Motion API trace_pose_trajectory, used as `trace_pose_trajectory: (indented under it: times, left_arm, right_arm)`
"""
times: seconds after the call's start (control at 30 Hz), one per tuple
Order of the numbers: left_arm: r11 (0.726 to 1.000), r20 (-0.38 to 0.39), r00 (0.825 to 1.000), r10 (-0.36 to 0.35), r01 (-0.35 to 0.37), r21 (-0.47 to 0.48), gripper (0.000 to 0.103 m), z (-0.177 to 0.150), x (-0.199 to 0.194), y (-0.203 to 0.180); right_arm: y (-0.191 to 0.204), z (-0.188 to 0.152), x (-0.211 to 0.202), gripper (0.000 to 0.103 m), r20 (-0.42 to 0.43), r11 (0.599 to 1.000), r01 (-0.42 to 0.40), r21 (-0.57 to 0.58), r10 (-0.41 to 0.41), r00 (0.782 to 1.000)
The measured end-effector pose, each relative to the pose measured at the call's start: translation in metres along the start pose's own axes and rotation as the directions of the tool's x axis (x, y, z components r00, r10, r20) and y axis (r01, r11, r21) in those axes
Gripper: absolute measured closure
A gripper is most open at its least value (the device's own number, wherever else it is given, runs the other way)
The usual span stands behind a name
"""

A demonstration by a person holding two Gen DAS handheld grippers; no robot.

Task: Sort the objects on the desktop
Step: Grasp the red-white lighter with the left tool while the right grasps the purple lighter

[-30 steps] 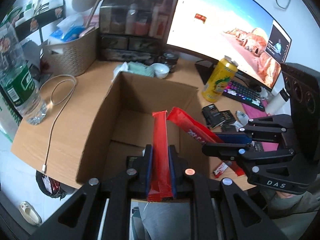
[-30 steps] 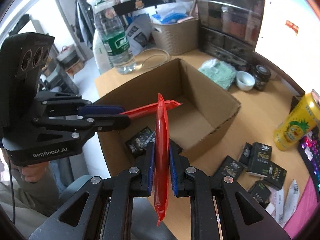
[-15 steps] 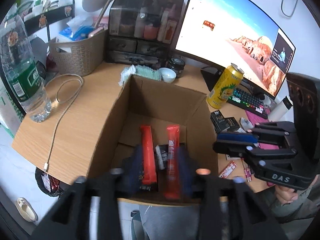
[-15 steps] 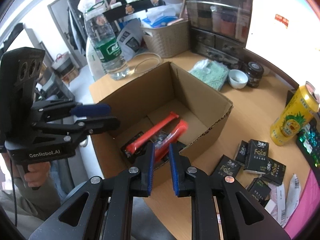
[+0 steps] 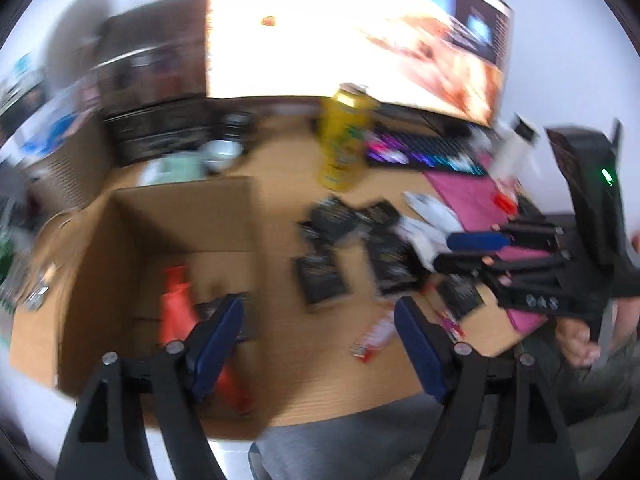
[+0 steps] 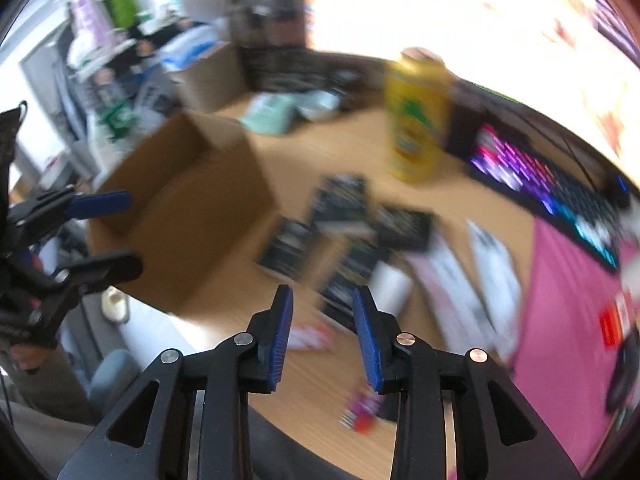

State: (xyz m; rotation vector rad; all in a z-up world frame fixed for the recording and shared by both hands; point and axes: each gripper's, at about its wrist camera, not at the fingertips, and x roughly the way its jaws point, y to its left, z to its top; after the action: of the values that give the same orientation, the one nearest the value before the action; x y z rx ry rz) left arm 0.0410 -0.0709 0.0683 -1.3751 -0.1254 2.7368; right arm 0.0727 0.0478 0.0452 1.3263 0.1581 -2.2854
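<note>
Jaws of left gripper (image 5: 318, 320) and right gripper (image 6: 322, 312) both opening, empty; one cardboard box (image 5: 100, 264), one yellow can (image 5: 344, 140).

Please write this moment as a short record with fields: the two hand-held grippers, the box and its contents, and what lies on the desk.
left hand-held gripper: jaws opening, wide, nothing between them
right hand-held gripper: jaws opening, partly apart, nothing between them
box: cardboard, open top, on the desk beside the black packets
in box: red stick pack; more is too blurred to tell
desk: black packets, yellow can, white wrappers, keyboard, pink mat
image quality: both views blurred
</note>
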Motion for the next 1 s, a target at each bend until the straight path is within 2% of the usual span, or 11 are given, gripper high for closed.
trace_pose_trajectory:
  times: [0.17,0.33,0.43,0.6,0.73,0.87,1.0]
  left_arm:
    - [0.995,-0.128,0.99,-0.052,0.062,0.072,0.023,-0.007,0.053,-0.041]
    - [0.994,-0.233,0.972,-0.02,0.044,0.099,0.023,-0.02,0.094,-0.051]
    - [0.995,-0.242,0.97,-0.025,0.049,0.092,0.023,-0.023,0.097,-0.051]
    - [0.995,-0.254,0.967,-0.024,0.047,0.083,0.023,-0.027,0.102,-0.048]
    - [0.997,-0.298,0.954,-0.033,0.054,0.062,0.023,-0.032,0.117,-0.046]
    - [0.995,-0.33,0.943,-0.03,0.06,0.08,0.037,-0.036,0.128,-0.048]
    - [0.994,-0.32,0.947,-0.004,0.038,0.098,0.048,-0.037,0.129,-0.049]
  right_arm:
    - [-0.034,-0.042,0.012,0.07,-0.07,0.996,0.011,0.093,-0.005,0.998]
    - [-0.03,-0.068,0.027,0.07,-0.114,0.992,-0.089,0.089,0.099,0.989]
    - [-0.035,-0.078,0.037,0.07,-0.128,0.984,-0.127,0.123,0.143,0.981]
    - [-0.05,-0.089,0.043,0.07,-0.118,0.975,-0.105,0.193,0.129,0.985]
    - [-0.049,-0.09,0.042,0.07,-0.107,0.975,-0.092,0.203,0.116,0.987]
    - [-0.036,-0.086,0.047,0.07,-0.108,0.987,-0.032,0.159,0.049,0.993]
    - [-0.035,-0.084,0.053,0.07,-0.106,0.989,-0.014,0.148,0.03,0.994]
